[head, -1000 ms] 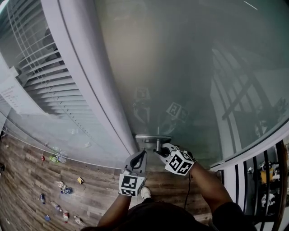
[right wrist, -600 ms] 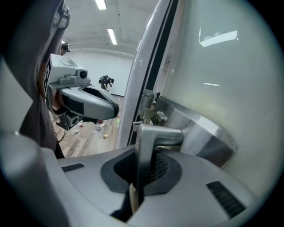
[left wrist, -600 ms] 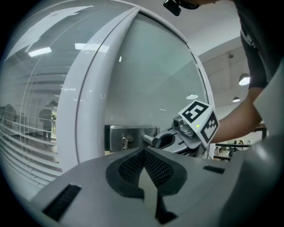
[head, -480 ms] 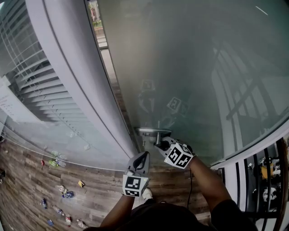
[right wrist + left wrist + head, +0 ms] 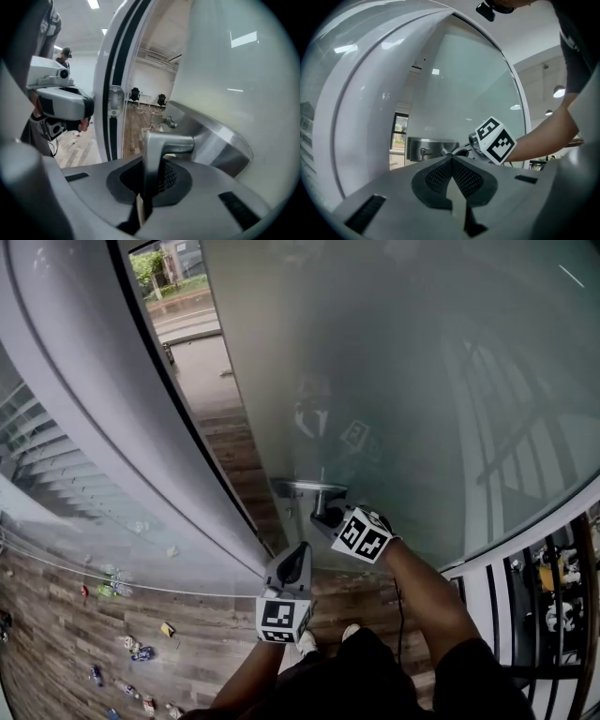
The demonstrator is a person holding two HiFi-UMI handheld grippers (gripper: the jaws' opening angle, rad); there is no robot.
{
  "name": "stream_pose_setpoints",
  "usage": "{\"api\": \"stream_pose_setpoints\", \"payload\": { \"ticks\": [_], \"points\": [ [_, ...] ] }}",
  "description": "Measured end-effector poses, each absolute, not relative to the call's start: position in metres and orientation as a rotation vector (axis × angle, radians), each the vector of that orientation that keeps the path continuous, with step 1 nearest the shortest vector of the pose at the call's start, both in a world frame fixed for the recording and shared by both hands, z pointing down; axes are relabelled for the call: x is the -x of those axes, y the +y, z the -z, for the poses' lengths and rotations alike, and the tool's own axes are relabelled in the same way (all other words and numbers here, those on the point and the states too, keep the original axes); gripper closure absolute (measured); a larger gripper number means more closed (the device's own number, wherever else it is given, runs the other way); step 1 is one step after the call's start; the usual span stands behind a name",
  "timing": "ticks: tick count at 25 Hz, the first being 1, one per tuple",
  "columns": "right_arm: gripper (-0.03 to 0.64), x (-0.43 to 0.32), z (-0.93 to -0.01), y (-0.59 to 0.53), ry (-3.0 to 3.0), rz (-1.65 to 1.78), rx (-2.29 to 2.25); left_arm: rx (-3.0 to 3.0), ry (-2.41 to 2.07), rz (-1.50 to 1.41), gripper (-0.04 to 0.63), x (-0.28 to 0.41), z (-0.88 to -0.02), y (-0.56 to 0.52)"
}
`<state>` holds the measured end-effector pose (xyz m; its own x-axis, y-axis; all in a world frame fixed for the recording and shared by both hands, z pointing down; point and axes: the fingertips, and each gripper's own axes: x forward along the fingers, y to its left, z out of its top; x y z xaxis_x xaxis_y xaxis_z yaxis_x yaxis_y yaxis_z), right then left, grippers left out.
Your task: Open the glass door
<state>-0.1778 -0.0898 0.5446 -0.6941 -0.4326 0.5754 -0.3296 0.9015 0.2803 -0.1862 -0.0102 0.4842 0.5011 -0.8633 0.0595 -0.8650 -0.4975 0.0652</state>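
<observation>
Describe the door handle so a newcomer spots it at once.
Start at the big frosted glass door; near its open edge sits a steel lock plate. The handle is the bent steel lever jutting from it, clamped in the right gripper.

The glass door point(image 5: 403, 371) has swung clear of its frame point(image 5: 84, 418). The gap, absent a second ago, now shows pavement and street point(image 5: 183, 320). My right gripper point(image 5: 330, 517), on the lever handle point(image 5: 314, 489), travelled with it, and my left gripper point(image 5: 298, 561) followed.
</observation>
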Motion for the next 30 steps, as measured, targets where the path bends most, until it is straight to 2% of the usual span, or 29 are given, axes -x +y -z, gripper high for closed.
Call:
{"api": "stream_pose_setpoints", "payload": {
  "ticks": [13, 18, 30],
  "points": [
    [0.601, 0.165, -0.533, -0.201, -2.393, 0.097, -0.617, -2.568, -1.699, -0.037, 0.594, 0.146, -0.472, -0.096],
    [0.601, 0.129, -0.52, -0.26, -2.382, 0.053, -0.678, -2.511, -1.784, -0.051, 0.594, 0.11, -0.448, -0.148],
    [0.603, 0.075, -0.539, -0.398, -2.355, -0.092, -0.787, -2.449, -1.821, -0.113, 0.594, 0.076, -0.476, -0.238]
  ]
}}
